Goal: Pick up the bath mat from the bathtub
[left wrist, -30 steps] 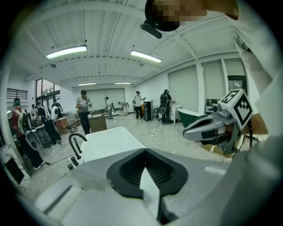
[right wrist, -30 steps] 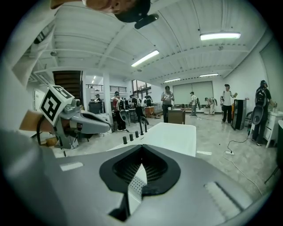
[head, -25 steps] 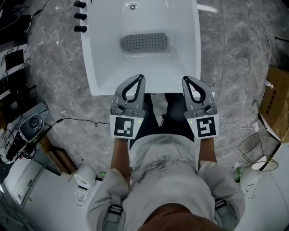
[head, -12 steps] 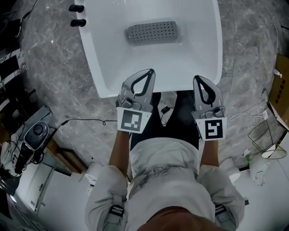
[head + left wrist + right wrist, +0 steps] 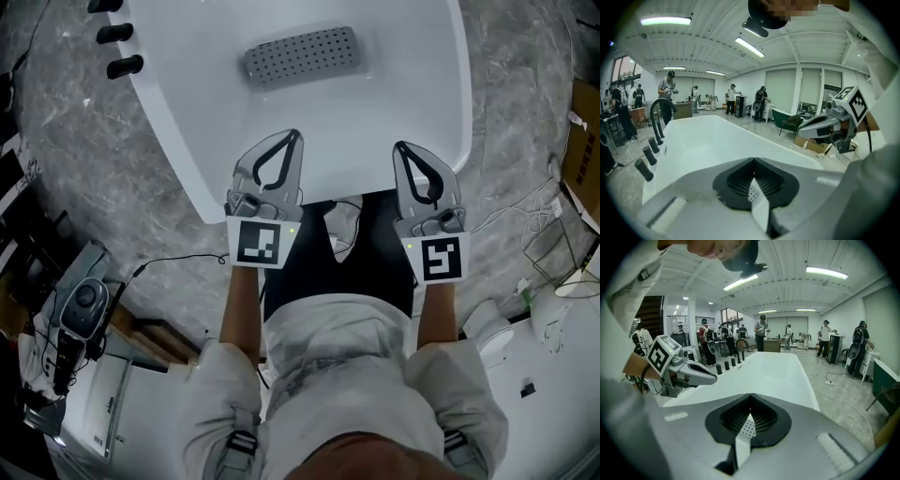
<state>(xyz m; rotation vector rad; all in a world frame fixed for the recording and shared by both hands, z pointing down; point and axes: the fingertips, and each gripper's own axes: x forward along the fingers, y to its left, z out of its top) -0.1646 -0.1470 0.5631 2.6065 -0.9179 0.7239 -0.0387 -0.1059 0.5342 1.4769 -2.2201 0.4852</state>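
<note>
Both grippers are held side by side over the near end of the bathtub (image 5: 427, 84), jaws pointed toward the far end.

Left gripper (image 5: 293, 135): jaws are seen closed tip to tip in its own view (image 5: 753, 159). Nothing is gripped and nothing is touched.

Right gripper (image 5: 400, 147): jaws are likewise pressed together (image 5: 750, 395). It is empty and clear of the tub.

The marker cube of each gripper is seen just in front of the person's sleeves. Each gripper is also caught in the other's view, to the side over the tub rim.

Bath mat (image 5: 302, 54): grey and perforated, it is laid flat on the white tub floor, about mid-width. It is well apart from both grippers and beyond their tips. Its long axis is set across the tub, left to right in the head view, with the right end tipped slightly farther away. Bare tub floor is seen between the jaw tips and the mat.

Surroundings: a row of black knobs (image 5: 112, 47) is mounted on the tub's left rim, and a black arched spout (image 5: 658, 110) is seen beyond them. The floor (image 5: 84, 150) is grey marble, with a black cable (image 5: 173, 260) trailed across it. Some equipment (image 5: 80, 309) is stacked at the lower left and a cardboard box (image 5: 588, 117) sits at the right edge. Several people are noted standing far back in the room in both gripper views.
</note>
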